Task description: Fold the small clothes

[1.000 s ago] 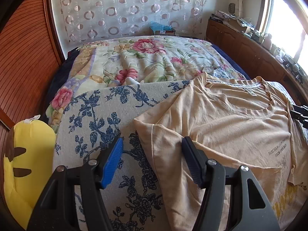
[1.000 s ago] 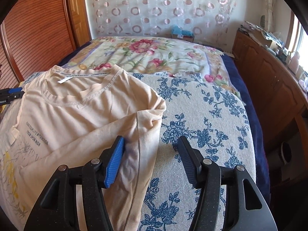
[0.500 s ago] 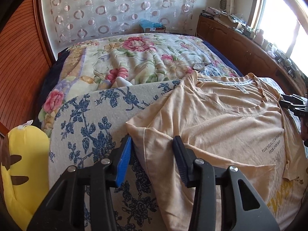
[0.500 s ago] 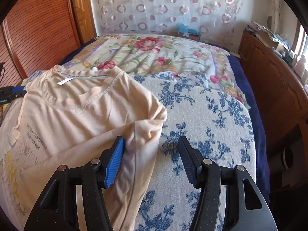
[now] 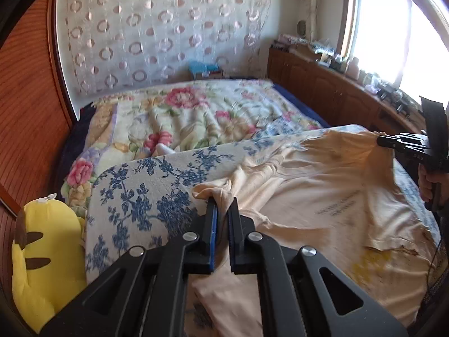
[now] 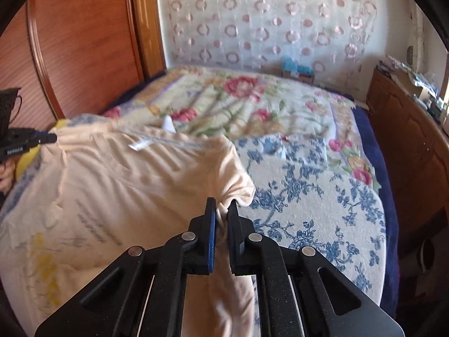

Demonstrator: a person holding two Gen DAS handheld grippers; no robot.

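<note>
A peach T-shirt [image 5: 322, 196] with small printed text lies face up on a board covered in blue-flowered cloth [image 5: 146, 185]. My left gripper [image 5: 221, 210] is shut on the shirt's left sleeve and shoulder, bunching the cloth. My right gripper [image 6: 221, 210] is shut on the shirt's [image 6: 126, 191] right sleeve. Each gripper shows at the far edge of the other's view, the right one [image 5: 384, 140] and the left one [image 6: 47, 139], pinching the shirt, which is stretched and lifted between them.
A yellow plush toy [image 5: 45, 252] sits left of the board. Behind the board lies a bed with a floral quilt [image 5: 190, 112]. A wooden cabinet [image 6: 409, 151] with clutter runs along the right; a wooden wardrobe [image 6: 78, 45] stands at the left.
Both grippers closed from open onto the shirt's sleeves. They have lifted and pulled the shirt's upper part, which now is wrinkled and raised off the board.
</note>
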